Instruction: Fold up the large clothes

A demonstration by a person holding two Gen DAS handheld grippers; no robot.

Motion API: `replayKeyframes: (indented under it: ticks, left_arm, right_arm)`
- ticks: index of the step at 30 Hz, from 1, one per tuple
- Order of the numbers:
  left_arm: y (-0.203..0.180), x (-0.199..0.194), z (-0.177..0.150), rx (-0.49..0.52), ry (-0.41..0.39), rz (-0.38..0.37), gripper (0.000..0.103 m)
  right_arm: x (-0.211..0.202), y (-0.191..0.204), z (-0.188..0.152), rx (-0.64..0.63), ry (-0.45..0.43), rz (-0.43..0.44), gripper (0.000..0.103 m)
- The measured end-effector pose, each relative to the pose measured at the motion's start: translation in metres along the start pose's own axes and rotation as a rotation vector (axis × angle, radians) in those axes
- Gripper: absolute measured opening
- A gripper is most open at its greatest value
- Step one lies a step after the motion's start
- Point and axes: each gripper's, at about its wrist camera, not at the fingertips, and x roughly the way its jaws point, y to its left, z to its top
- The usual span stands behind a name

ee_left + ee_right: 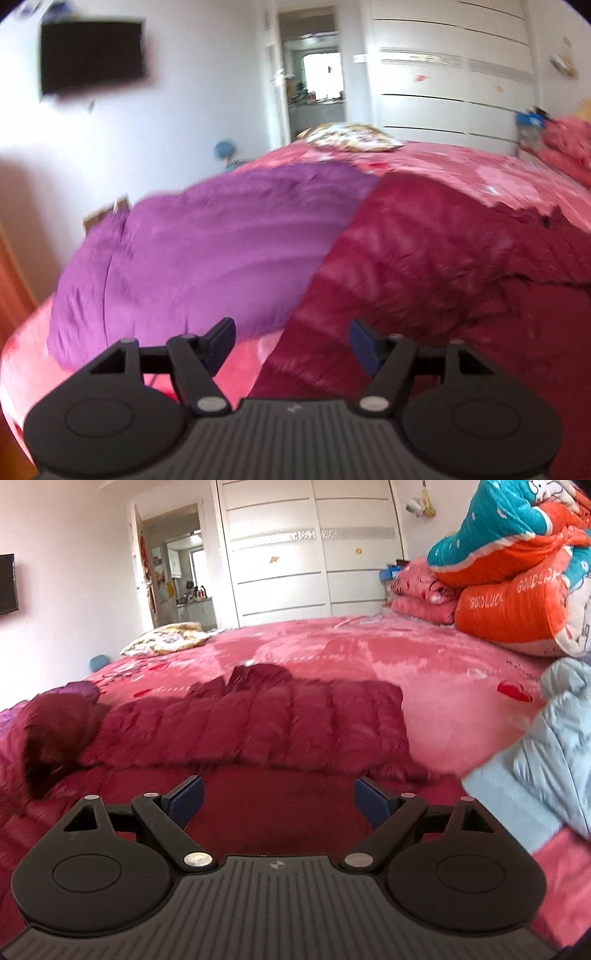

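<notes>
Crimson quilted nylon: one large padded coat (258, 723), spread flat on the pink bedspread (369, 653), presumably laid out so its panels can be folded over. Long axis runs across the bed, left to right from where I stand; which end is the collar is hard to tell through the blur. Purple padded garment (207, 251), lying against its left side, touching or overlapping. Pale blue garment (546, 746), near its right end. Left gripper (291, 345): jaws wide, holding nothing, poised over the seam between the purple and crimson. Right gripper (279, 803): jaws wide, empty, above the coat's near edge.
</notes>
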Motion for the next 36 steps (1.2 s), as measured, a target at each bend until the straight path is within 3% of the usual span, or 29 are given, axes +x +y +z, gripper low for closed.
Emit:
replayKeyframes:
  ticks: [5, 10, 21, 28, 34, 36]
  left_arm:
    - [0.017, 0.022, -0.014, -0.069, 0.081, -0.023, 0.068]
    - [0.020, 0.037, -0.019, -0.093, 0.114, -0.048, 0.068]
    - [0.012, 0.066, -0.023, -0.047, 0.159, -0.091, 0.070]
    - [0.004, 0.078, -0.022, 0.005, 0.158, -0.108, 0.071]
    - [-0.004, 0.081, -0.016, 0.067, 0.150, -0.144, 0.048]
    - [-0.006, 0.080, -0.012, 0.077, 0.157, -0.166, 0.032]
  right_arm:
    - [-0.019, 0.016, -0.011, -0.067, 0.026, -0.004, 0.103]
    - [-0.034, 0.039, -0.022, -0.146, 0.035, 0.001, 0.103]
    - [-0.025, 0.089, -0.040, -0.264, 0.106, 0.014, 0.103]
    - [-0.023, 0.138, -0.049, -0.405, 0.102, 0.085, 0.103]
    - [-0.013, 0.179, -0.049, -0.483, 0.100, 0.172, 0.103]
    - [-0.008, 0.194, -0.049, -0.509, 0.098, 0.196, 0.103]
